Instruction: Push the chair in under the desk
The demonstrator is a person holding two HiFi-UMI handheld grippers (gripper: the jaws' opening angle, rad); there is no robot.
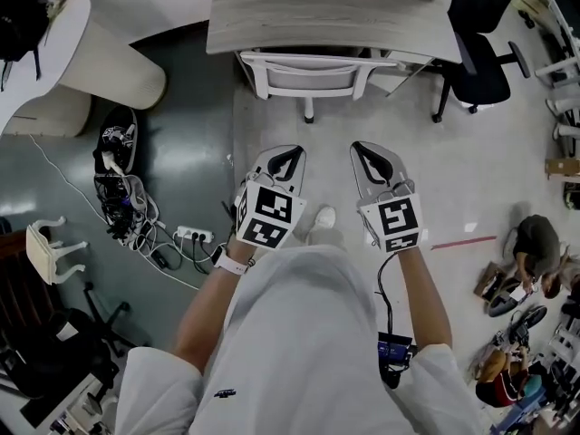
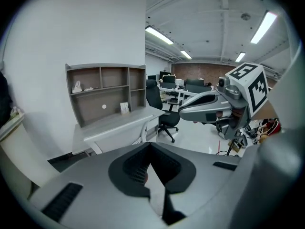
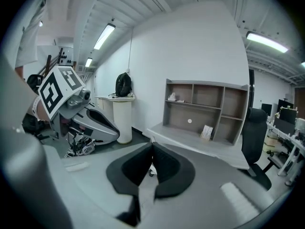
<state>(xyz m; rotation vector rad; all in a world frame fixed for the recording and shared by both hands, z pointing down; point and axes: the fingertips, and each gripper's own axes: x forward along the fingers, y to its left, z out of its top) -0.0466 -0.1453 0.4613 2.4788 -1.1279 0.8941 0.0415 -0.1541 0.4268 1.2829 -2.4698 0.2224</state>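
Observation:
A white chair (image 1: 313, 72) stands tucked in under the grey desk (image 1: 335, 16), with only its back and one leg showing. My left gripper (image 1: 292, 149) and right gripper (image 1: 361, 146) hover side by side over the pale floor, a little short of the chair and not touching it. Both are shut with nothing between the jaws. In the left gripper view the left gripper (image 2: 149, 145) points toward the desk (image 2: 114, 123), and the chair's white frame (image 2: 143, 128) peeks out beneath it. The right gripper (image 3: 152, 145) faces the same desk (image 3: 200, 144).
A shelf unit (image 2: 107, 92) sits on the desk. A black office chair (image 1: 485, 62) stands to the desk's right and a white round pedestal (image 1: 109, 66) to its left. A power strip with cables (image 1: 190, 236) lies on the dark floor at left. A person crouches at right (image 1: 535, 252).

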